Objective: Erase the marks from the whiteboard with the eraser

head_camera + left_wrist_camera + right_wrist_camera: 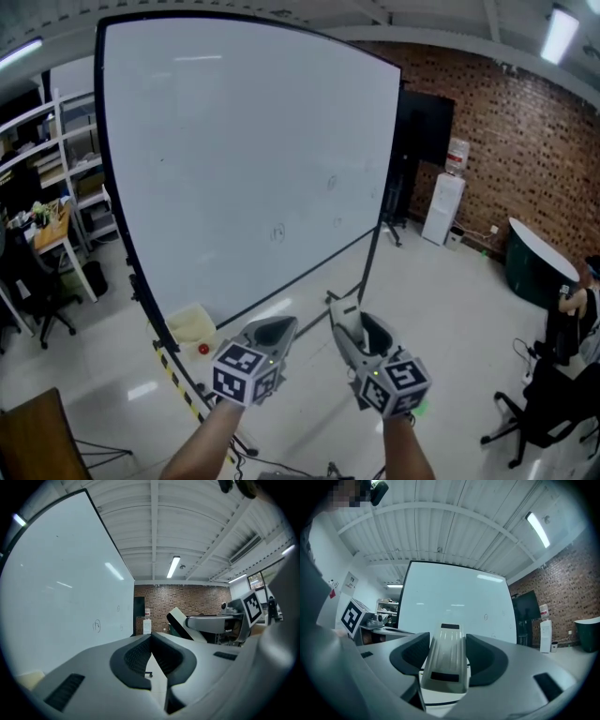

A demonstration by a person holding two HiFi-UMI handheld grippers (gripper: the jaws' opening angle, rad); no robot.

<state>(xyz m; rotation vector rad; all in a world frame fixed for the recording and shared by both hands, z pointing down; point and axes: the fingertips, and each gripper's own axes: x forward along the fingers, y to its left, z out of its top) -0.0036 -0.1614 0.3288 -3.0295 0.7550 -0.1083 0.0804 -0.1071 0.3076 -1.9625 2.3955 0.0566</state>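
Observation:
A large black-framed whiteboard [234,159] stands ahead on a wheeled stand. It carries a few small faint marks, one circled mark [277,232] low in the middle and others [330,182] further right. My right gripper [349,323] is shut on a pale grey eraser [447,660], held below the board's lower right corner. In the right gripper view the whiteboard [454,604] stands straight ahead beyond the eraser. My left gripper [272,333] is shut with nothing in it, its pads [138,656] touching. The circled mark [96,626] shows to its left.
A yellowish box [192,325] and a small red thing [203,349] lie on the floor under the board. Shelving and desks [56,216] stand at the left, a water dispenser [443,202] and brick wall at the right, office chairs [534,412] near the right edge.

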